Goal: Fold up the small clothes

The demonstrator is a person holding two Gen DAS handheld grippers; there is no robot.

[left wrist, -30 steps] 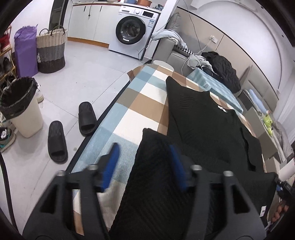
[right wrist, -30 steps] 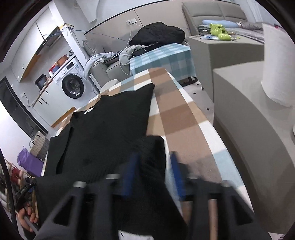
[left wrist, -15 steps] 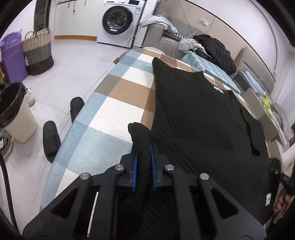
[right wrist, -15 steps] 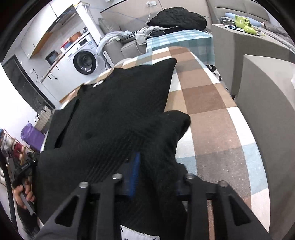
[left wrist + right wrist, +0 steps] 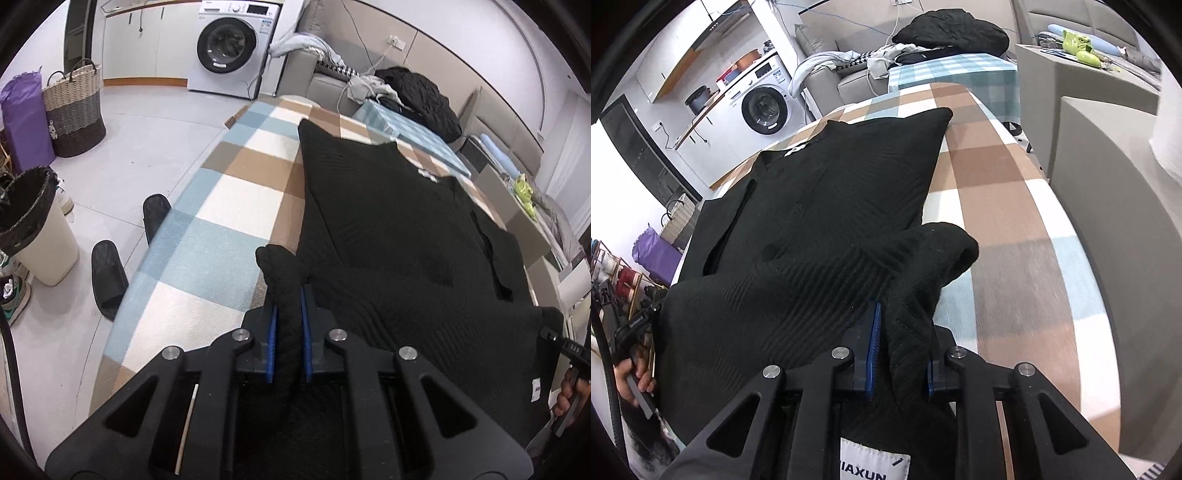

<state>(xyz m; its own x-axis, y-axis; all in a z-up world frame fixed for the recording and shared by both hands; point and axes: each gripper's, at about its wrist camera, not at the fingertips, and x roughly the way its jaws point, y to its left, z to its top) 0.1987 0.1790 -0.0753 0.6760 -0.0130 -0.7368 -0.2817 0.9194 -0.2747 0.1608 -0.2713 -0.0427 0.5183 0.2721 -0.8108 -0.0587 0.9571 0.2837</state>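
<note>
Knitwear, a black garment [image 5: 388, 229], lies flat on the checked table [image 5: 229, 206]. Left gripper [image 5: 288, 325] and right gripper [image 5: 899, 350] each pinch a near hem corner; carry both evenly toward twelve o'clock, keeping the hem taut.

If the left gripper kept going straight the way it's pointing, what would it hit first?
Probably the checked table cover, just past the bunched black garment that the left gripper already pinches; depth is hard to judge.
</note>
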